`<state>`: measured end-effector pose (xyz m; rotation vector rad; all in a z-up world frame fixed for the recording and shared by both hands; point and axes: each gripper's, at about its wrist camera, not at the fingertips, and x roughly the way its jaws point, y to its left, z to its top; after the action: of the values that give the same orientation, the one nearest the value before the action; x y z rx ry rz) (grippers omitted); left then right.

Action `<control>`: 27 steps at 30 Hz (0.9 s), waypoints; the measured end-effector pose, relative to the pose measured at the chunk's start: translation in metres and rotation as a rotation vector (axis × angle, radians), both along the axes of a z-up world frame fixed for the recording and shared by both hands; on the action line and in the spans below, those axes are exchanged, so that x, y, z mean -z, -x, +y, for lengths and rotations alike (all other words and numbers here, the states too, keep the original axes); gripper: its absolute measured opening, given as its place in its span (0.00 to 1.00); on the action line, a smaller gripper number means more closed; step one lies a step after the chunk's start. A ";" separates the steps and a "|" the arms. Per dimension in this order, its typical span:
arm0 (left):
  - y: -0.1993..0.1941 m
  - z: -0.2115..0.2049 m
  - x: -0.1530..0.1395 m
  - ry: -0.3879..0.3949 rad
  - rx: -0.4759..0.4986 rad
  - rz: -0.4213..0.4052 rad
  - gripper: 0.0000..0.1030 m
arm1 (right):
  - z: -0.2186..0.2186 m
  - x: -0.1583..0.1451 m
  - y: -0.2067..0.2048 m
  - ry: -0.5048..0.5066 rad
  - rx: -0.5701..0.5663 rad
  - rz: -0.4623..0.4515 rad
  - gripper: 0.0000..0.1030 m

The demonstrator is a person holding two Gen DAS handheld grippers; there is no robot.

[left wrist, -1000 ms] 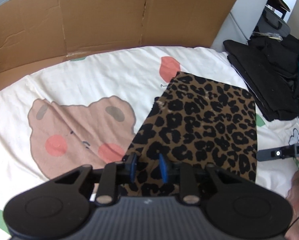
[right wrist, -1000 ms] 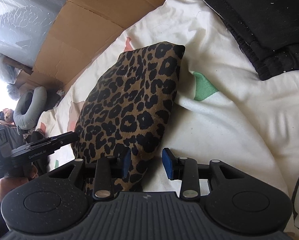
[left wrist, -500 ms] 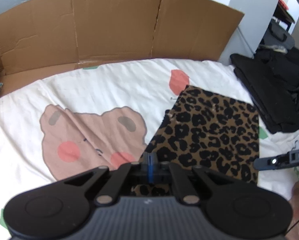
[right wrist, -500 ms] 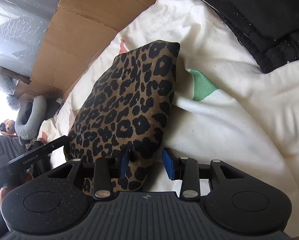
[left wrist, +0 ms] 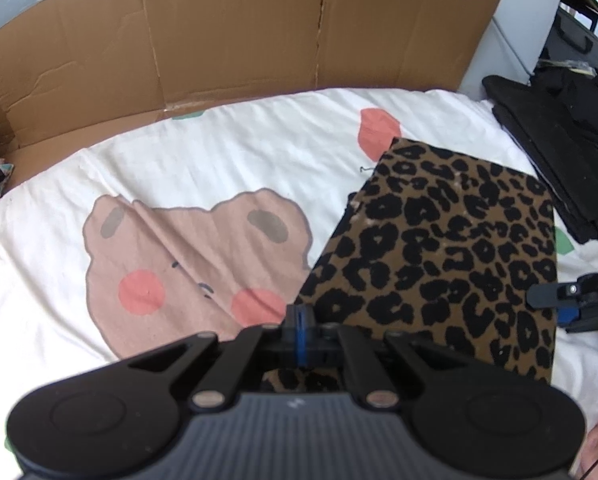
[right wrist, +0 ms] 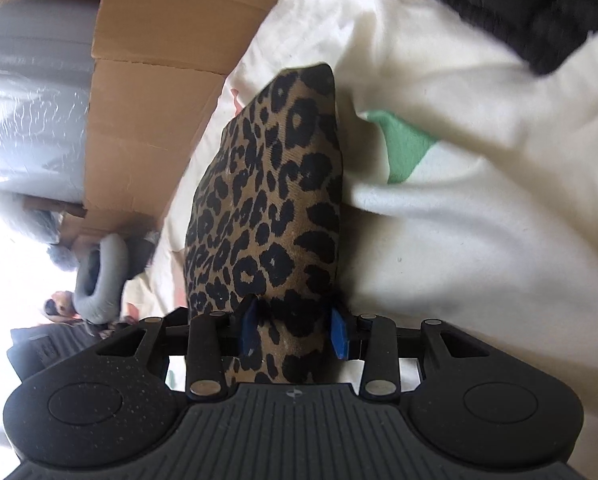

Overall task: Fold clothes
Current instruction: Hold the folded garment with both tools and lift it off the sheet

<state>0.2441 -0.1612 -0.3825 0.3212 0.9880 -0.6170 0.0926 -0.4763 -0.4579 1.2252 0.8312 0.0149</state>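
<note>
- Left wrist view, up close: the left gripper has its blue pads pressed flat together at the near left corner of the leopard-print garment; whether any cloth is pinched between them cannot be told from here.
- The garment lies folded into a rough rectangle on the white quilt, just right of the printed pink bear face, its far corner touching a coral spot in the print.
- Only this view shows the right gripper from outside: its black finger reaches in over the garment's right edge, a scrap of blue pad beneath it.
- Further back, a brown cardboard sheet stands along the quilt's far edge, and a stack of black clothes sits off to the right.
- Right wrist view, up close: the right gripper stands part-open, the garment's near end filling the gap between its blue pads; the cloth touches both, yet whether they truly squeeze it cannot be told.
- This view alone shows the fabric humped up into a ridge running away from the jaws, with a green patch printed on the quilt beside it.
- Far left here: a grey ring-shaped cushion, more cardboard and clear plastic sheeting, none of it seen from the other camera.
- Writing: none can be read in either view.
</note>
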 end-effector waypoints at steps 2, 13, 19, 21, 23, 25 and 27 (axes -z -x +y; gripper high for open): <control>0.000 -0.001 0.002 -0.008 0.002 -0.002 0.00 | 0.001 0.001 -0.004 -0.017 -0.007 -0.006 0.35; -0.009 -0.011 -0.023 0.024 0.044 0.016 0.39 | 0.002 -0.009 -0.012 0.000 -0.053 -0.013 0.05; -0.022 -0.023 -0.017 0.099 0.062 0.040 0.71 | 0.002 -0.010 -0.012 0.010 -0.057 -0.011 0.05; -0.028 -0.022 -0.006 0.125 0.047 0.085 0.71 | 0.002 -0.011 -0.012 0.018 -0.059 -0.011 0.05; -0.030 -0.018 0.001 0.140 0.024 0.105 0.71 | 0.002 -0.012 -0.012 0.025 -0.058 -0.013 0.05; -0.033 -0.014 0.007 0.161 0.008 0.122 0.67 | 0.003 -0.012 -0.012 0.030 -0.057 -0.015 0.05; -0.035 -0.011 0.009 0.174 0.007 0.136 0.57 | 0.003 -0.012 -0.012 0.030 -0.057 -0.016 0.05</control>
<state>0.2786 -0.1725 -0.3919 0.1300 1.0559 -0.7329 0.1044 -0.4732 -0.4461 1.1717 0.8495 0.0587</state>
